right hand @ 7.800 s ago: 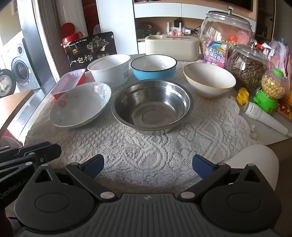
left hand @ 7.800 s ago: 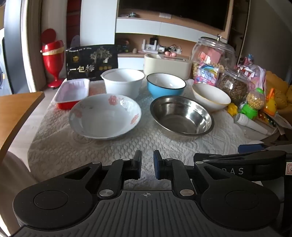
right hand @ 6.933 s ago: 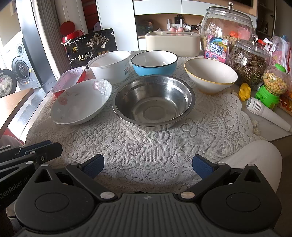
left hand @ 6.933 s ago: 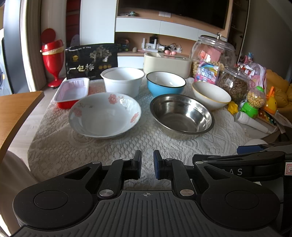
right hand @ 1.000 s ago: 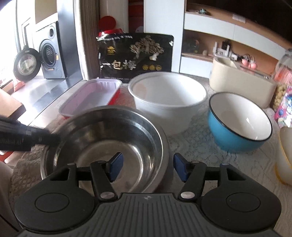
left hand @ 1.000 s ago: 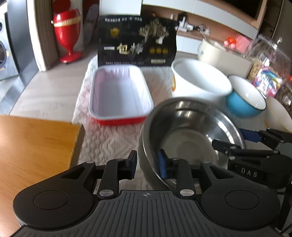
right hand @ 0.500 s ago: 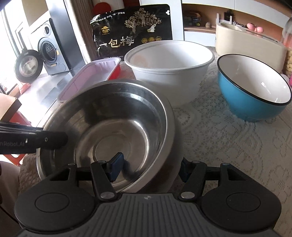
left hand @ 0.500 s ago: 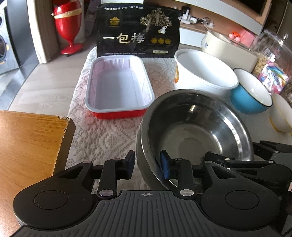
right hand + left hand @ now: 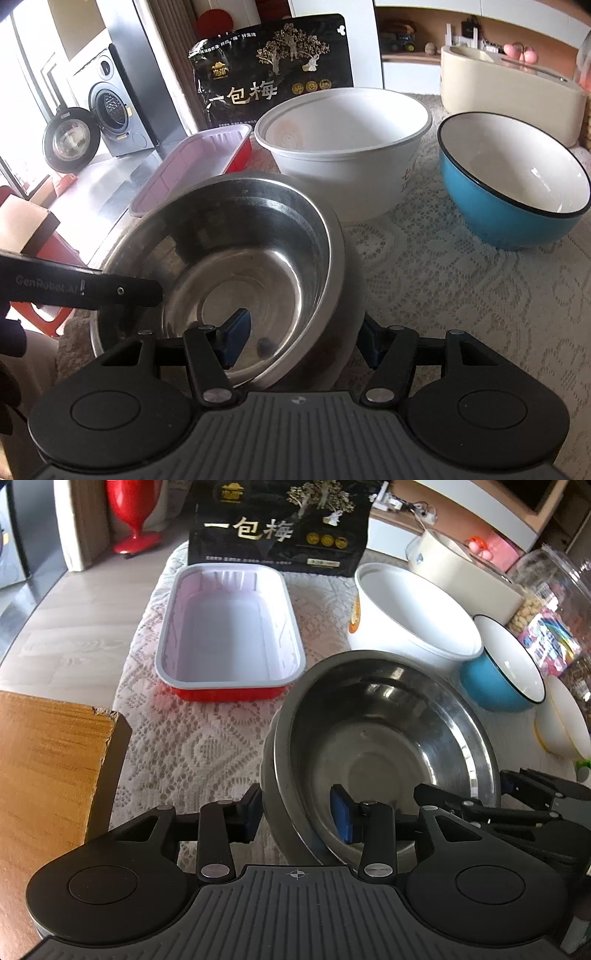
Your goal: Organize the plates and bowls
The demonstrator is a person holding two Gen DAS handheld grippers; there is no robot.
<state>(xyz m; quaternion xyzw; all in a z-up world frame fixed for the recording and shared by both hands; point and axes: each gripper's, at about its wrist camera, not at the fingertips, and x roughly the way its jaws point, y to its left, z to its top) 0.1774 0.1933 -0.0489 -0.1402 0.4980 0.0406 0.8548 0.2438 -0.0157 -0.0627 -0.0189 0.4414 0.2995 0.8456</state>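
Lace cloth underfoot, steel bowl nearest, nested in a second bowl whose gray rim shows outside it. Straddled at the near rim by both left gripper and right gripper, each spread, one finger inside, one outside. Farther: red tray left, white bowl, blue bowl right.

Home: washing machine, lace tablecloth.

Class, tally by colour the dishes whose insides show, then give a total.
Steel bowl: 1
White bowl: 1
Blue bowl: 1
Cream bowl: 1
Red tray: 1
Total: 5
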